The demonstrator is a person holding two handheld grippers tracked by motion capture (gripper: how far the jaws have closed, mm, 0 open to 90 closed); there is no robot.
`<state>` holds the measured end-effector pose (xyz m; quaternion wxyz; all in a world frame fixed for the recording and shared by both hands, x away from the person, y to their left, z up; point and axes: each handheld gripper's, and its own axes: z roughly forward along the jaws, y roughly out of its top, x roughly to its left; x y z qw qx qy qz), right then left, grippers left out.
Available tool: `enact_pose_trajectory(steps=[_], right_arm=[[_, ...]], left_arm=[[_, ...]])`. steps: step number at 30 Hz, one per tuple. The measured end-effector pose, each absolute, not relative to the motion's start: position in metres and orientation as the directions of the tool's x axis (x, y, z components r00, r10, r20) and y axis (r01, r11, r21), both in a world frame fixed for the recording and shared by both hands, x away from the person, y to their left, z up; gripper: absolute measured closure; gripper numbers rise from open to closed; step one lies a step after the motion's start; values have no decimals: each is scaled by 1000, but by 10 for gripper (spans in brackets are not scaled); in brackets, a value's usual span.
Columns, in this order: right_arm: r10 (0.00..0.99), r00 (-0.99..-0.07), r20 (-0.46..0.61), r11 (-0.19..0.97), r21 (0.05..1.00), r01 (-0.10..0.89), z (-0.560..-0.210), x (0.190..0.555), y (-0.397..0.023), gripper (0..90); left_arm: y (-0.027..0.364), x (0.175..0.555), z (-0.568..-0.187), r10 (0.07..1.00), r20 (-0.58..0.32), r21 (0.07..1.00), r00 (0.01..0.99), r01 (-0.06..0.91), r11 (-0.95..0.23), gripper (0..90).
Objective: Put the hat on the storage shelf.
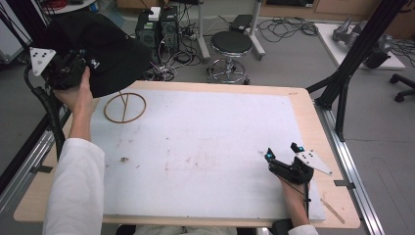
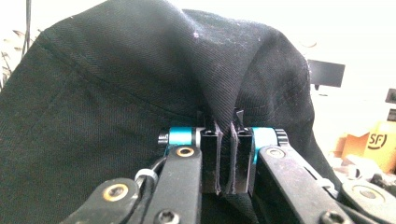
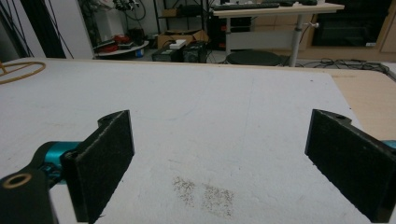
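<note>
Risk of slippage: left gripper (image 2: 226, 161) pinches only a thin fold of hat (image 1: 105, 49), upper left of the high view, above ring (image 1: 125, 107). Right gripper (image 1: 284, 155) rests wide open, empty.

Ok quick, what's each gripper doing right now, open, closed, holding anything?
Left gripper: closed, pinching a fold of the black hat, held up above the table's far left corner.
Right gripper: open, nothing between its jaws, low over the white mat.
</note>
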<state>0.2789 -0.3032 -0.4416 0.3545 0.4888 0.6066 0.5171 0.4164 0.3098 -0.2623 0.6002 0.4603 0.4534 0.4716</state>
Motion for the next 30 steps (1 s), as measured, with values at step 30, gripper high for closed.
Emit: enact_pose_trajectory(steps=[30], right_arm=[[958,-277,69,-6,975,221,-441,279,-303,72]], left_arm=[[303,429,-293,983,-99,995,152,20,97,842]])
